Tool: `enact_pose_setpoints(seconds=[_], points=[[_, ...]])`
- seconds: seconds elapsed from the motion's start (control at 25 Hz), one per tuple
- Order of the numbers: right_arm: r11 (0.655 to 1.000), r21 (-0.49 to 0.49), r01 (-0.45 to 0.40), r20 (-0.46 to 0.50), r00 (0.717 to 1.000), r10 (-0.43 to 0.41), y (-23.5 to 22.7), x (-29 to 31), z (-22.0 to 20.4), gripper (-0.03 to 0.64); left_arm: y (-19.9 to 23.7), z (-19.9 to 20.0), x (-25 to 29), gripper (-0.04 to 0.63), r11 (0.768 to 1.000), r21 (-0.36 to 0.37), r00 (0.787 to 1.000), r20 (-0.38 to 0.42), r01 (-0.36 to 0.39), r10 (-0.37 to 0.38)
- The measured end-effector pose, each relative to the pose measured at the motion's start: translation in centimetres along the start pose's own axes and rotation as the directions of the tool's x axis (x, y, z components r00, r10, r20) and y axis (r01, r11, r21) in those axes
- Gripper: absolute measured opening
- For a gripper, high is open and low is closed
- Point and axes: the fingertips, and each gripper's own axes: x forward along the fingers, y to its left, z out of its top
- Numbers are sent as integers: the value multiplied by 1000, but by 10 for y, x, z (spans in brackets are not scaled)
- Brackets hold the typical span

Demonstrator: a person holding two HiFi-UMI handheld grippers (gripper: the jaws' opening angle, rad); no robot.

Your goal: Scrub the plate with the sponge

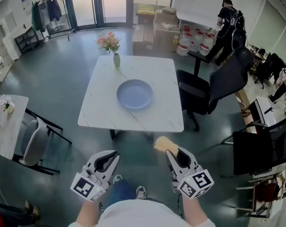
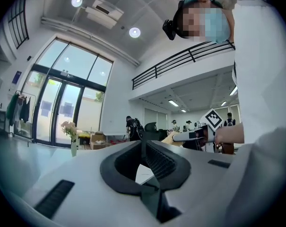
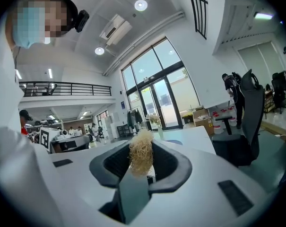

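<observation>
Clock read around the plate (image 1: pixel 134 94) in the head view, 12 pointing away from the person. Bare top of the table (image 1: pixel 100 112) all round the plate, widest at 6 and 9 o'clock. Open floor at 6 o'clock, right up to the near edge. At 11 o'clock, vase of flowers (image 1: pixel 116 59) upright near the far edge, apart from the plate. At 3 o'clock, black office chair (image 1: pixel 213 86) just beside the table's right edge. At 8 o'clock, grey chair (image 1: pixel 34 143) and small white table (image 1: pixel 10 126), well apart.
</observation>
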Motion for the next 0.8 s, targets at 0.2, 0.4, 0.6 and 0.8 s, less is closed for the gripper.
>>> enact_pose_setpoints(seconds=[0.2,0.4,0.6,0.8], points=[[1000,28,10,-11,1000,-9,-10,31,-5,124,31,-4,10,52,999,-45,1000,3,18,-18],[998,16,56,-2,998,-56,-18,75,6,124,79,-2,27,52,997,-66,999,-12,46,-47],[993,12,114,25,993,-114,-13,121,18,124,135,2,42,52,989,-111,995,-14,97,-99],[984,20,179,41,983,-180,-7,156,17,124,179,-17,56,43,967,-203,980,-92,152,-174]])
